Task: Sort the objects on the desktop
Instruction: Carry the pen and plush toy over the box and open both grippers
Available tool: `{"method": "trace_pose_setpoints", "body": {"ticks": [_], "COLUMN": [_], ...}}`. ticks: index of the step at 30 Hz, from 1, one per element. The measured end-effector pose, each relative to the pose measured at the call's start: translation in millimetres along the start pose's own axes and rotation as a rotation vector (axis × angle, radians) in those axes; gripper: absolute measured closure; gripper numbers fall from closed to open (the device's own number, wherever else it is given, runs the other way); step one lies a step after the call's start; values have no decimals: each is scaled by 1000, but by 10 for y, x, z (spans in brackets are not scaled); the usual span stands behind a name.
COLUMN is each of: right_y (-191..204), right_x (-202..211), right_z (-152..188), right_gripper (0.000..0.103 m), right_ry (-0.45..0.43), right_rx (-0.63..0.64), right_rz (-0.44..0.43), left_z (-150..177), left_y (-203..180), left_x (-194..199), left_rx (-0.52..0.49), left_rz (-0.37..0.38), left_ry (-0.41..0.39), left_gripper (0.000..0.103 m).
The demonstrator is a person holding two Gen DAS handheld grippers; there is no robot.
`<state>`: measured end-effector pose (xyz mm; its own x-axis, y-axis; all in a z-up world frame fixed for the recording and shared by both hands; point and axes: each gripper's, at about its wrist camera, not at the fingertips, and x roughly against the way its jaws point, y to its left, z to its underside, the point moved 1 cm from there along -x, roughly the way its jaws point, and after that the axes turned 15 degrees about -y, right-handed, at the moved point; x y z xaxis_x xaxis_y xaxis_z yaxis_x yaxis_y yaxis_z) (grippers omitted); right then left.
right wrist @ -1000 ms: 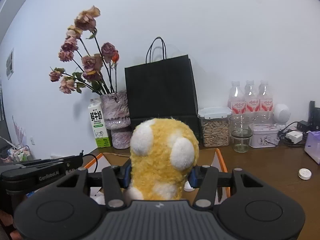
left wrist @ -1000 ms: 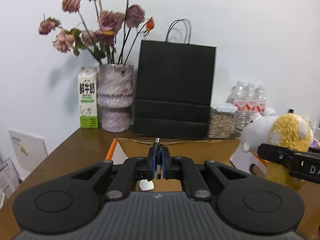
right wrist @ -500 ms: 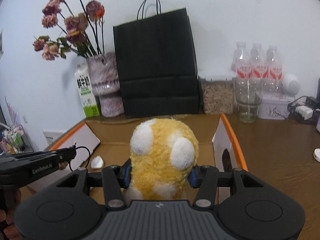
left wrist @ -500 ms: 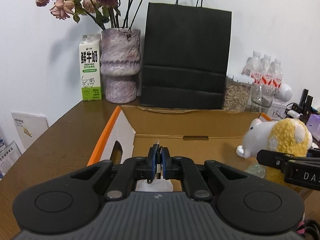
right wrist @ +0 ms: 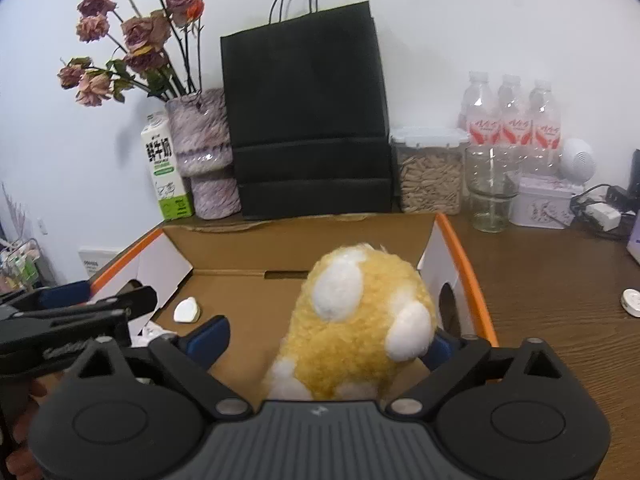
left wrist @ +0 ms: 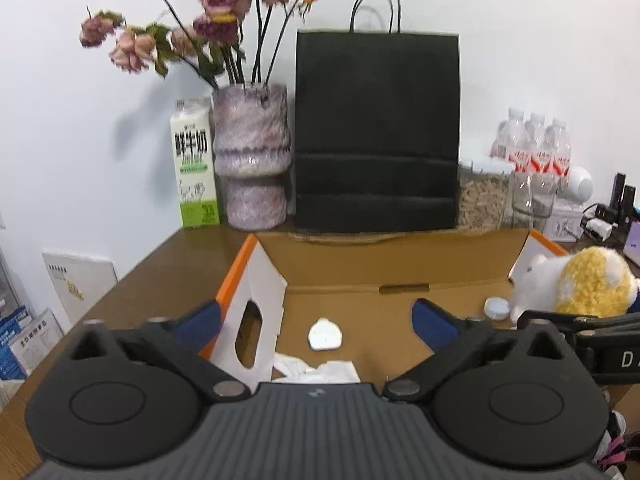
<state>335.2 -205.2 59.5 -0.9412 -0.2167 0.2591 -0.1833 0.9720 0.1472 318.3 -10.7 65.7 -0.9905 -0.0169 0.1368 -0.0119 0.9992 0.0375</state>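
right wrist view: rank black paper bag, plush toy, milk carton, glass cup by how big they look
1. black paper bag
2. plush toy, though it sits nearest the camera
3. milk carton
4. glass cup, close to the carton

Plush toy [right wrist: 352,332] is fuzzy yellow with white patches. Cardboard box [left wrist: 360,264] is plain brown inside, white flaps, orange edges. Paper bag [left wrist: 376,132] is solid black, vase [left wrist: 251,160] is mottled purple-white, milk carton [left wrist: 194,168] white with green bottom, worktop [right wrist: 560,280] dark wood-grain brown.
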Motion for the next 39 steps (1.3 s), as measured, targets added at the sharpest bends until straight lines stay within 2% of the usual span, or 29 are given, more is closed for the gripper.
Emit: {"method": "trace_pose_setpoints", "body": {"ticks": [8, 19, 29, 39], "right_y": [7, 21, 136, 281], "right_x": [56, 256, 685, 1165], "right_z": [-63, -243, -399, -205], "right_gripper": [0, 0, 0, 0], "right_ry": [-22, -100, -155, -122], "right_rx": [12, 49, 96, 121], "right_rz": [10, 31, 12, -7], "left_z": [-51, -140, -247, -216], "left_y": [3, -14, 55, 178], "left_x": [51, 181, 554, 1036], "left_rx": [1, -16, -31, -38], "left_rz": [-11, -26, -42, -62], "left_ry": [-19, -47, -75, -59], "left_gripper": [0, 0, 0, 0]}}
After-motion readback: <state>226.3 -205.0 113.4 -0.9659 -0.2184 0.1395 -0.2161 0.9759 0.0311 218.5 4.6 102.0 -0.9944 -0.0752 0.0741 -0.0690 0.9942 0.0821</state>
